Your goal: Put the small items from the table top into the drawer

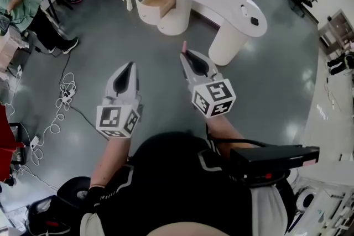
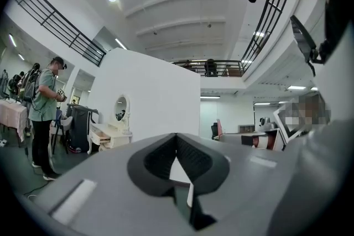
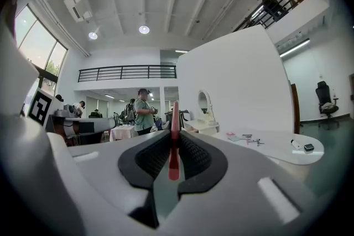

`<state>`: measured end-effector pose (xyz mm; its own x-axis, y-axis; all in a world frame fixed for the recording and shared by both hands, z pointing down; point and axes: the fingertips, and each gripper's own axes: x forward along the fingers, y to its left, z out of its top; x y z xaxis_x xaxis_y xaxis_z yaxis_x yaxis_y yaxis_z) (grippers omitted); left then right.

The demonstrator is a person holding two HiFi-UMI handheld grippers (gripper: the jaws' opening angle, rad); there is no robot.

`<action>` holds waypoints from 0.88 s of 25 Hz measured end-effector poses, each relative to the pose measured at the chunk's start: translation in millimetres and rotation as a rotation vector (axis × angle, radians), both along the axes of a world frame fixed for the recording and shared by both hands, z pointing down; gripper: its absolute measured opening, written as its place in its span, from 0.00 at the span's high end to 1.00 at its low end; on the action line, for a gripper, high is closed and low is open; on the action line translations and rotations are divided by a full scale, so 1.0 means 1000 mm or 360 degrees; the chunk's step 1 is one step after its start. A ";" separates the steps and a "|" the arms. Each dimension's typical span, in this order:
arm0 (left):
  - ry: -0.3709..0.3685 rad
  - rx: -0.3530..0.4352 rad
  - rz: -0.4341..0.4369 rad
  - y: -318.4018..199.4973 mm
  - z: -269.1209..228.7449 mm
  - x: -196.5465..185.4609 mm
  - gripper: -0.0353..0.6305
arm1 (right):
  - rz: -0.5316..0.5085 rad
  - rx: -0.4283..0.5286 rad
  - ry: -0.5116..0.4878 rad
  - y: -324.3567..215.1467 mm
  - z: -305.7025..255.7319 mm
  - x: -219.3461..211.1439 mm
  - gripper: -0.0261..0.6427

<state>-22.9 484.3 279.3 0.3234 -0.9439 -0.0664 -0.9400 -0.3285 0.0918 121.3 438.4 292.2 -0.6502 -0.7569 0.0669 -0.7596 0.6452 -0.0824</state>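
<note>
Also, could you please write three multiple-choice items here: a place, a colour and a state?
1. Where is the open drawer? A under the white table's left end in the head view B on the floor C on a chair
2. What colour is the thin item in the right gripper? A green B pink C black
3. How do the left gripper's jaws stand? A wide apart B closed on a comb C together, empty
1 A: it stands pulled out there. 2 B: a pink strip shows between the jaws. 3 C: the tips meet, nothing between.
</note>
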 end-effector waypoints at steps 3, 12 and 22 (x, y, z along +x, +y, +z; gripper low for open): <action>-0.0028 0.0012 0.0051 -0.002 0.004 -0.007 0.95 | 0.0027 0.0002 0.0006 -0.001 0.003 -0.011 0.89; -0.0032 -0.0025 0.0231 -0.013 0.023 -0.008 0.95 | 0.0044 -0.0038 0.0035 -0.007 0.017 -0.031 0.89; -0.0104 -0.0060 0.0163 -0.089 0.023 -0.004 0.95 | -0.0015 -0.0017 -0.0042 -0.092 0.015 -0.026 0.89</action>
